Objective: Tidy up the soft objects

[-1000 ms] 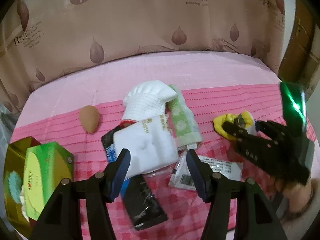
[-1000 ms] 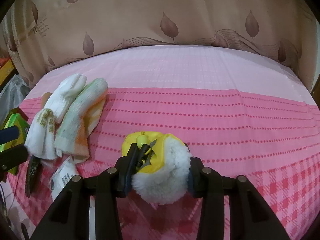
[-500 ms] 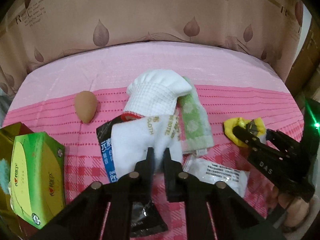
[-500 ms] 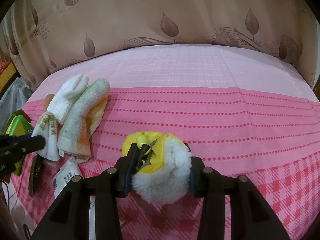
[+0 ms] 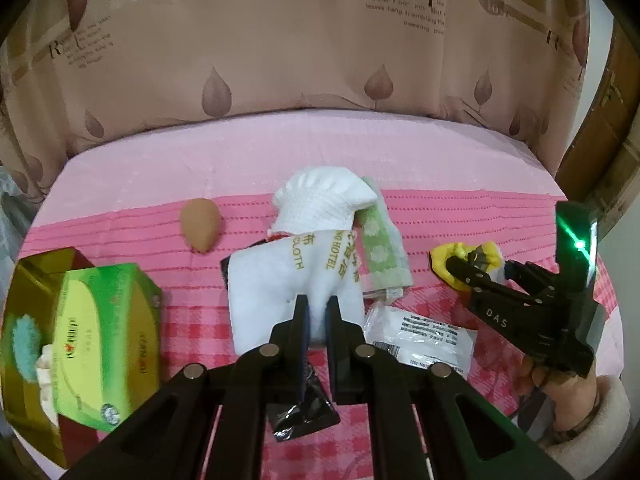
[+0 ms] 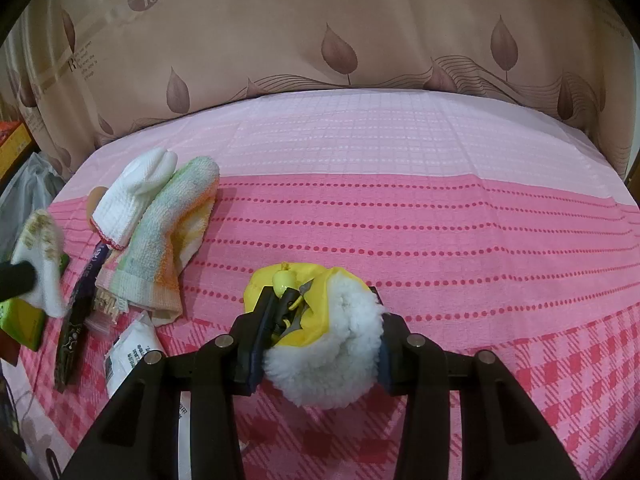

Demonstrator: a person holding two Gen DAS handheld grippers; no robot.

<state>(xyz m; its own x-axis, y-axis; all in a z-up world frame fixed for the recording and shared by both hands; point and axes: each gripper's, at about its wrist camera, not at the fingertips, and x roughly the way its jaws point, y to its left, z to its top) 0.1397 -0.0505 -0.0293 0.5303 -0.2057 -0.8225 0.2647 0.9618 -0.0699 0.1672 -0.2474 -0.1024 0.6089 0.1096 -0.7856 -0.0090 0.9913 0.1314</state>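
Your left hand-held gripper [image 5: 316, 314], low in the middle of the left wrist view, has its jaws pinched together on the near edge of the white cloth [image 5: 288, 280], the one with gold lettering. That cloth lies at the centre of the frame on the pink desk [image 5: 440, 168], over a dark packet [image 5: 304, 408] whose end sticks out below the fingers. Just above the cloth sits a white glove [image 5: 324, 200], with a green towel [image 5: 380, 248] touching its right side. A brown sponge [image 5: 199, 230] lies apart to the upper left, and a green tissue box [image 5: 100, 344] fills the lower left. A clear bag [image 5: 424, 332] with a printed label rests to the lower right of the cloth.

Your right hand-held gripper [image 6: 320, 340], low in the middle of the right wrist view, is clamped on a yellow plush [image 6: 324, 344] with white fleece, held between both pads above the pink checks. In the left wrist view you see that same gripper at the right edge, gripping the yellow item, with your hand [image 5: 560, 396] below it. The glove and towel lie well apart from it at the left of the right wrist view.
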